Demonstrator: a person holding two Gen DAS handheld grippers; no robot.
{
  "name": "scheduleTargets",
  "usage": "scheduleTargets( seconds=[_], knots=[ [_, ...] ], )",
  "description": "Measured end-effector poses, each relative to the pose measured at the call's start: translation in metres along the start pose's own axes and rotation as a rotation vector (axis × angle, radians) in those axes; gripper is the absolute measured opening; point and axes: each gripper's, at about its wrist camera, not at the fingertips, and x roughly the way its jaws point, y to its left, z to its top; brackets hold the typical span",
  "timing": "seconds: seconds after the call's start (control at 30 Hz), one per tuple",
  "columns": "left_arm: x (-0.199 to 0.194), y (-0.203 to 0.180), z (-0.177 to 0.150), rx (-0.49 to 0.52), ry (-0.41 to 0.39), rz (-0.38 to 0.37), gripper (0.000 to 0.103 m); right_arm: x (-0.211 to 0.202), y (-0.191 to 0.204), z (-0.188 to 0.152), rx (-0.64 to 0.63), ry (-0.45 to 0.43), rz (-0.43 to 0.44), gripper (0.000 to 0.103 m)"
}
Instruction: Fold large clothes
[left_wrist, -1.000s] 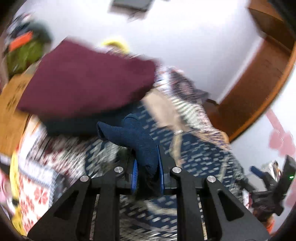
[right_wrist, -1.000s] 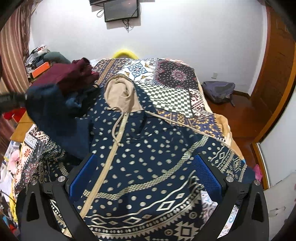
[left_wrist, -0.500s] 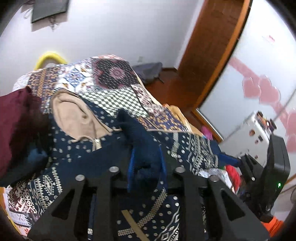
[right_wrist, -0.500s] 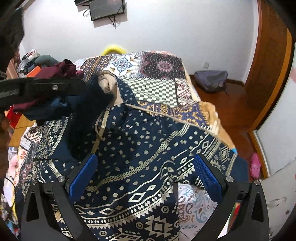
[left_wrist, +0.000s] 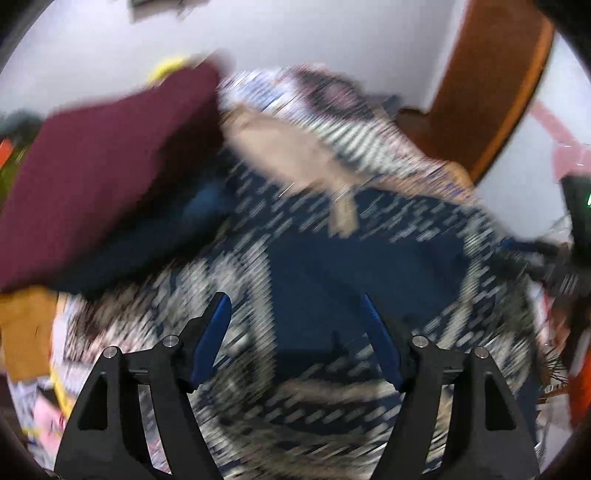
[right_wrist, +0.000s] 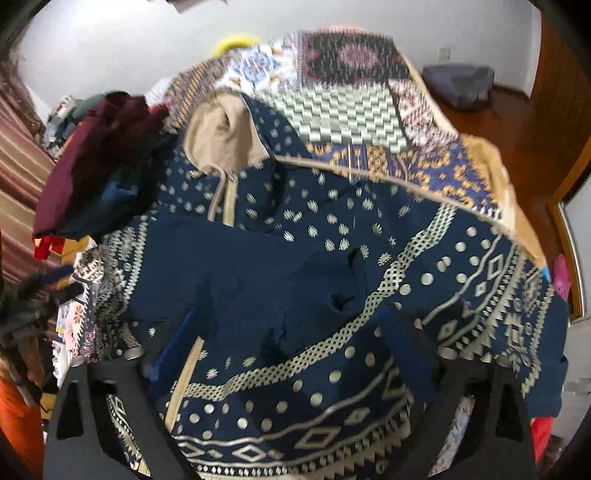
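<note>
Now my left gripper (left_wrist: 297, 341) had just been opening and stood with its blue pads apart, nothing between them; the plain navy sleeve (left_wrist: 354, 280) lay loose on the cloth below. My right gripper (right_wrist: 288, 347) had just been closing a little, yet its jaws were wide too, hovering over the garment without a pinch on it.

I judged the sleeve fold as just laid down, so the next move would be to take a fresh edge, probably the hem near the right pads, and carry it up toward the hood.

The patterned navy hoodie (right_wrist: 332, 229) was spread across the bed, its beige-lined hood (right_wrist: 218, 136) at the far end, its zip running down from there. Under it lay the patchwork bedspread (right_wrist: 354, 107).

A heap of maroon cloth (right_wrist: 99, 158) sat at the hoodie's left shoulder, touching or overlapping it; I could not tell which. It could crowd a fold on that side. The left view was badly smeared. A grey bag (right_wrist: 458, 81) lay on the floor, well apart.
</note>
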Motion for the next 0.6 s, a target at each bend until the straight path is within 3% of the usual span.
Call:
scheduleTargets(
  seconds=[0.17,0.27,0.37,0.43,0.5,0.6],
  knots=[
    [0.027,0.061,-0.053,-0.083,0.135,0.066,0.071,0.035,-0.007,0.002,0.037,0.116,0.017,0.072],
    [0.041,0.076,-0.083,-0.116,0.188,0.064,0.071,0.043,-0.008,-0.001,0.04,0.095,0.001,0.066],
    [0.054,0.08,-0.107,-0.152,0.22,0.011,0.072,0.043,-0.003,-0.004,0.021,0.066,-0.064,0.038],
    [0.057,0.083,-0.116,-0.183,0.185,0.008,0.079,0.044,-0.001,-0.003,0.005,0.058,-0.123,0.015],
    [0.059,0.088,-0.115,-0.207,0.158,0.038,0.082,0.037,-0.002,0.0,0.004,0.042,-0.128,0.009],
    [0.06,0.095,-0.11,-0.248,0.126,0.108,0.082,0.011,0.0,0.012,0.001,-0.032,-0.117,0.009]
  ],
)
